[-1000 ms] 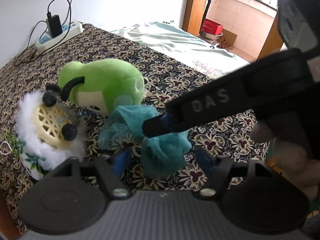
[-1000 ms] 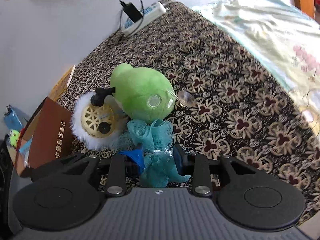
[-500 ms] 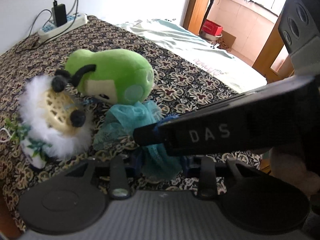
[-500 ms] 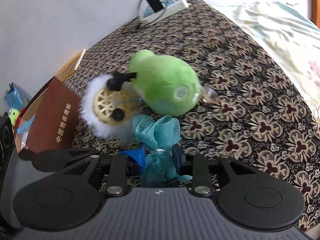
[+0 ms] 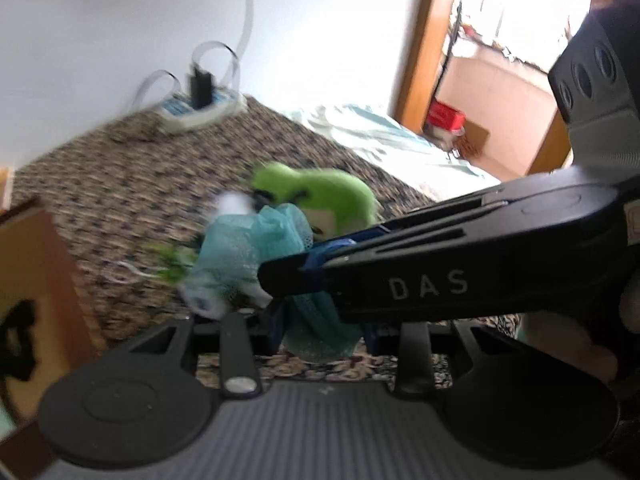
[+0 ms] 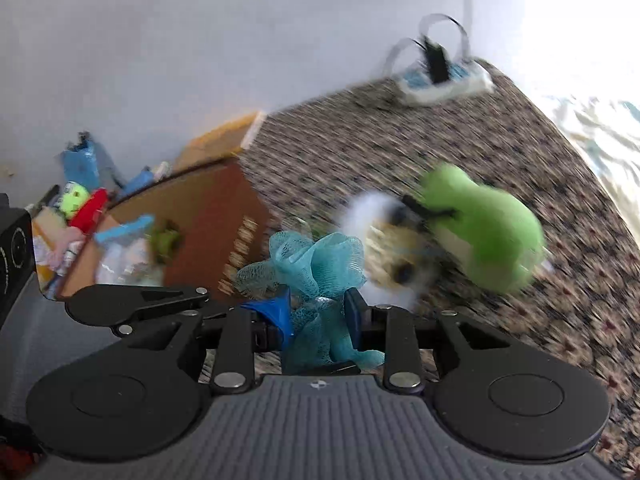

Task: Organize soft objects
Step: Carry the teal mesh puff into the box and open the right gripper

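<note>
A teal mesh bath pouf (image 6: 316, 268) is held off the patterned bed cover by both grippers. My right gripper (image 6: 318, 318) is shut on its lower part. My left gripper (image 5: 324, 328) is also shut on the pouf (image 5: 256, 248), with the right gripper's black body (image 5: 460, 260) crossing above it. A green plush toy (image 6: 484, 232) and a white fluffy item with a yellow mesh centre (image 6: 392, 248) lie on the cover behind the pouf. The green plush (image 5: 320, 196) shows in the left wrist view too. Both views are motion-blurred.
A brown cardboard box (image 6: 208, 224) holding several soft toys stands at the left, also at the left edge of the left wrist view (image 5: 36, 280). A power strip with a charger (image 6: 440, 76) lies at the far edge by the wall. A pale sheet (image 5: 380, 136) covers the bed's right side.
Both grippers have lifted the pouf off the cover and swung left toward the cardboard box. The left gripper closed on the pouf. The plush and the fluffy item stayed put.
</note>
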